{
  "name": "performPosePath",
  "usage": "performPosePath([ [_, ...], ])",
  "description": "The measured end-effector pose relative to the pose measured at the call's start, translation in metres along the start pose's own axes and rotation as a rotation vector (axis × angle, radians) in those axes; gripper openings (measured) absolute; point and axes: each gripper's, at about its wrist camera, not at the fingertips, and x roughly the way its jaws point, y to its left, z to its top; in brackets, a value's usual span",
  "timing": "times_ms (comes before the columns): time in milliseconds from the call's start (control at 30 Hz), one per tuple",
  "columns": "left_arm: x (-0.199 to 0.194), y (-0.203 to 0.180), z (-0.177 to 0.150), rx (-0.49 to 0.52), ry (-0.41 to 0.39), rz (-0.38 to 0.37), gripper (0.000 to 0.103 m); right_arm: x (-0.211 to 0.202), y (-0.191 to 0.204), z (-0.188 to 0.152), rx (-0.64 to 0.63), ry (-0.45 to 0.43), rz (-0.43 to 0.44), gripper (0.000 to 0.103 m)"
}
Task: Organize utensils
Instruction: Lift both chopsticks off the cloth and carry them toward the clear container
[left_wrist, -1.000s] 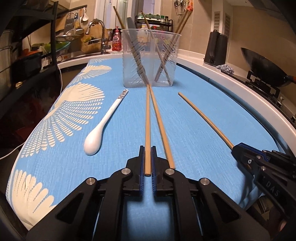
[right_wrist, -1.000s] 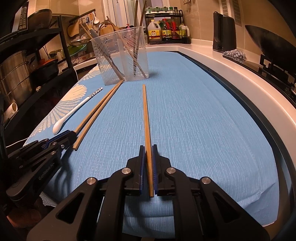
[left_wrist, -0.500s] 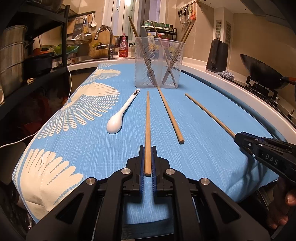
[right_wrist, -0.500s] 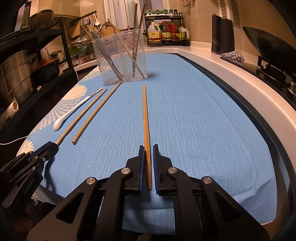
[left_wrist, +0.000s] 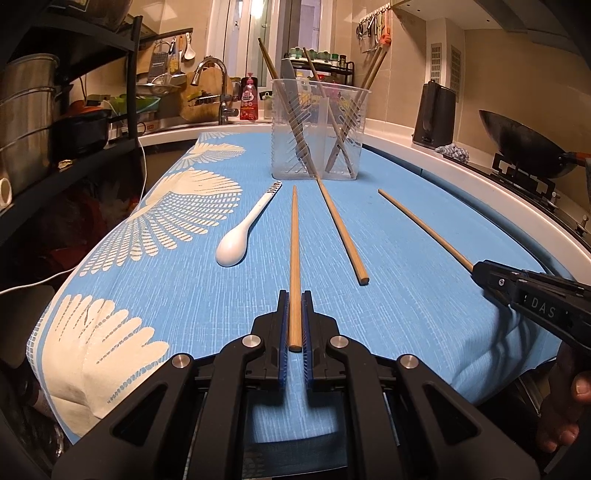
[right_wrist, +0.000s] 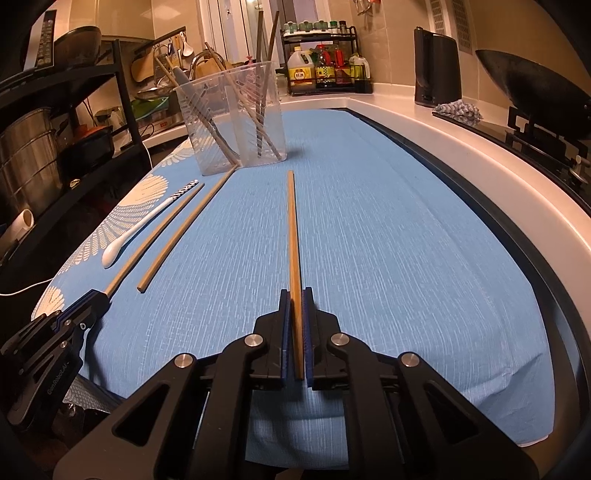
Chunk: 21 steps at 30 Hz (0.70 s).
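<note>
My left gripper (left_wrist: 294, 295) is shut on a wooden chopstick (left_wrist: 294, 251) that points toward the clear plastic utensil holder (left_wrist: 318, 133). My right gripper (right_wrist: 294, 293) is shut on another wooden chopstick (right_wrist: 293, 229), also held near its end. A third chopstick (left_wrist: 341, 236) lies loose on the blue cloth (left_wrist: 406, 258), its far tip by the holder. A white spoon (left_wrist: 243, 232) lies left of it. The holder has several chopsticks standing in it. The right gripper also shows in the left wrist view (left_wrist: 480, 271), the left gripper in the right wrist view (right_wrist: 99, 299).
A black rack with steel pots (left_wrist: 26, 110) stands at the left. A sink and faucet (left_wrist: 218, 85) are behind the holder. A black kettle (left_wrist: 436, 110) and a wok on the stove (left_wrist: 524, 147) are at the right. Bottles (right_wrist: 321, 66) stand at the back.
Both grippers have drawn back toward the near edge of the cloth with their chopsticks. The left chopstick has separated from the loose one that lay beside it.
</note>
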Motion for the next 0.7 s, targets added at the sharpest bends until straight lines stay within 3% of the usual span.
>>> performPosePath([
  [700,0.0001,-0.0009,-0.0003,0.006,-0.004,0.007,0.007,-0.0001,0.0023,-0.0005,-0.020,-0.003,-0.005,0.009],
])
